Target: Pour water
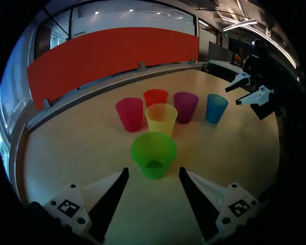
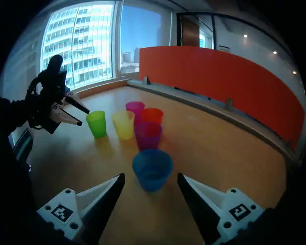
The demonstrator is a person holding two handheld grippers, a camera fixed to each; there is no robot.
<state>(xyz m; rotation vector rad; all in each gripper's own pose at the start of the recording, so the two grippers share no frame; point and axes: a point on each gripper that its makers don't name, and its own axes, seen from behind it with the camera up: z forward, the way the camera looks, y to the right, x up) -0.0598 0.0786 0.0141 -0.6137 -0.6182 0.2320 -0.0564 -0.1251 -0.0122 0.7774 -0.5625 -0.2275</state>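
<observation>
In the left gripper view, the left gripper (image 1: 153,169) is hovering low over the bench (image 1: 234,147), its jaws standing apart and empty. The green cup (image 1: 154,154) is standing upright just ahead of them. Behind it, the yellow cup (image 1: 161,118), pink cup (image 1: 130,114), orange cup (image 1: 155,98), purple cup (image 1: 185,107) and blue cup (image 1: 216,108) are clustering together. The right gripper (image 1: 231,96) is hanging at the far right, jaws apart.

In the right gripper view, the right gripper's jaws are gaping around nothing, with the blue cup just ahead.
</observation>
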